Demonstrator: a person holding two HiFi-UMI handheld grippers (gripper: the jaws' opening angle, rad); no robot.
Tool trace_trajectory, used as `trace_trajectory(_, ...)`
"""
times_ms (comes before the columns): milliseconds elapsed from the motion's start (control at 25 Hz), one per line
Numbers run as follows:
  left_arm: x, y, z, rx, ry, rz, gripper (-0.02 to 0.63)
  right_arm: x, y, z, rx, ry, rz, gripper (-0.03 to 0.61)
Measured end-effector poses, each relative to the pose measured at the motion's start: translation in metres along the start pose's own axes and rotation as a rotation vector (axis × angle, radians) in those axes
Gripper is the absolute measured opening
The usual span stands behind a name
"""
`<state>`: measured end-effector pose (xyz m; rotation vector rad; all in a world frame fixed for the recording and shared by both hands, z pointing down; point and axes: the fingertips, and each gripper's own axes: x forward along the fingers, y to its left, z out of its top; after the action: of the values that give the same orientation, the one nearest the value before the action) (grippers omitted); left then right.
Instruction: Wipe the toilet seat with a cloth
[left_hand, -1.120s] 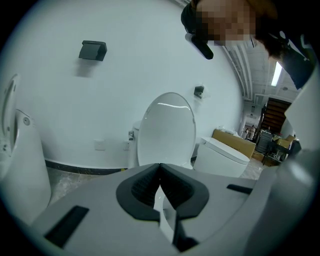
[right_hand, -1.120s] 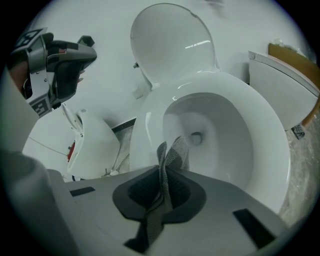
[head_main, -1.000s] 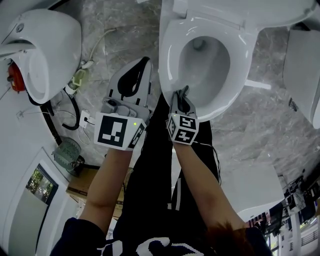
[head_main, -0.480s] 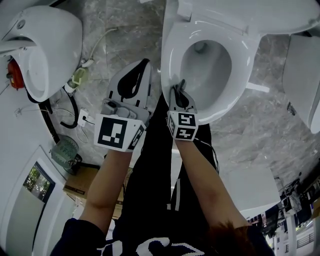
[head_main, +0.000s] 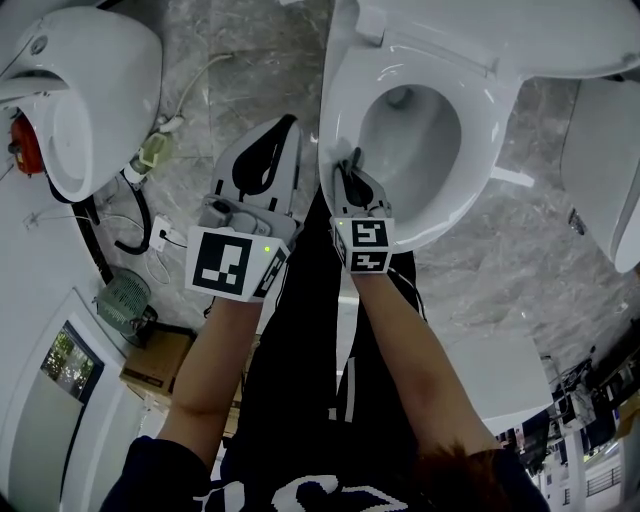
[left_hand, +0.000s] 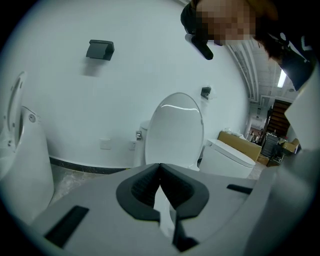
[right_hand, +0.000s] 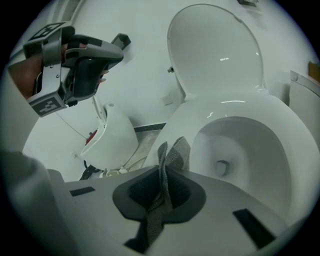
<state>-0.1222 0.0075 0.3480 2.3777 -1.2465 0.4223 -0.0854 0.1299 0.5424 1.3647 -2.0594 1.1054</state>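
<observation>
The white toilet seat lies down over the bowl, with the lid raised behind it. My right gripper is shut on a grey checked cloth. The cloth rests against the seat's left front rim. My left gripper hangs over the marble floor just left of the toilet, apart from it. Its jaws meet at the tips with nothing between them. In the right gripper view the left gripper shows up high at the left.
A second white fixture stands at the left, with cables and a plug on the floor beside it. Another white fixture is close on the right. The left gripper view shows a toilet with raised lid and a closed one.
My right gripper has slid the cloth a little farther along the seat's left rim, away from the person. The left gripper has hardly moved.
</observation>
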Motion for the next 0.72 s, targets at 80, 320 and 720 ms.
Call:
trace_trajectory(80,0.002,0.0,0.0,-0.003,-0.002,0.001,0.011,0.003,0.0,0.003,-0.019,-0.002,0.009,0.027)
trace_trajectory(320,0.008,-0.001,0.004,-0.005,-0.004,-0.007,0.011,0.008,0.0,0.014,-0.05,-0.014,0.028,0.027)
trace_trajectory(720,0.015,0.006,0.005,-0.012,0.002,0.0,0.011,0.019,0.004,0.034,-0.214,-0.023,0.137,0.028)
